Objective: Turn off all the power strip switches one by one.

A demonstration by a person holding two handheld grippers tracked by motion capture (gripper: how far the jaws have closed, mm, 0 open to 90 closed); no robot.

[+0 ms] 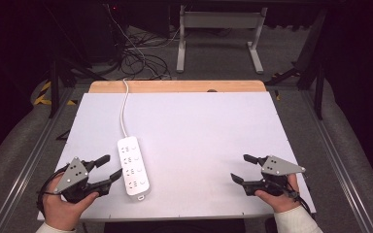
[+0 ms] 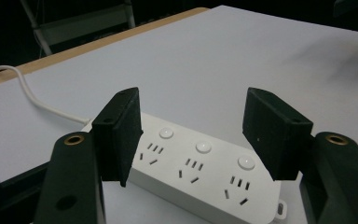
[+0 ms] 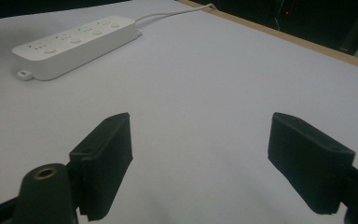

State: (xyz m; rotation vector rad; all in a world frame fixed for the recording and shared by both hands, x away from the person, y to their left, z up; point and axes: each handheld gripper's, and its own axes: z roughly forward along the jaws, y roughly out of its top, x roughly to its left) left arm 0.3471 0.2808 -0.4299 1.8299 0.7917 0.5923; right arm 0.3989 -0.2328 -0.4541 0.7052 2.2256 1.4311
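Power strip lies flat on the white bench, near my side and left of the middle, its white cord running away toward the far wooden edge; it is where the work begins, and by my judgement nothing has been done to it yet. My left tool sits just beside its left flank, jaws spread wide and holding nothing; in the left gripper view the strip shows between the two black jaws, three round buttons and three sets of sockets facing up, not yet touched as far as I can tell. My right tool rests well apart from it, over bare bench on the right, jaws likewise spread and empty; from there the strip is far off at the upper left. Everything is left to do — closing in, taking hold or pressing. Little stands in the way; the cord trails off the far end, clear of my reach, and the bench carries nothing else — only cables and a metal frame on the floor beyond.
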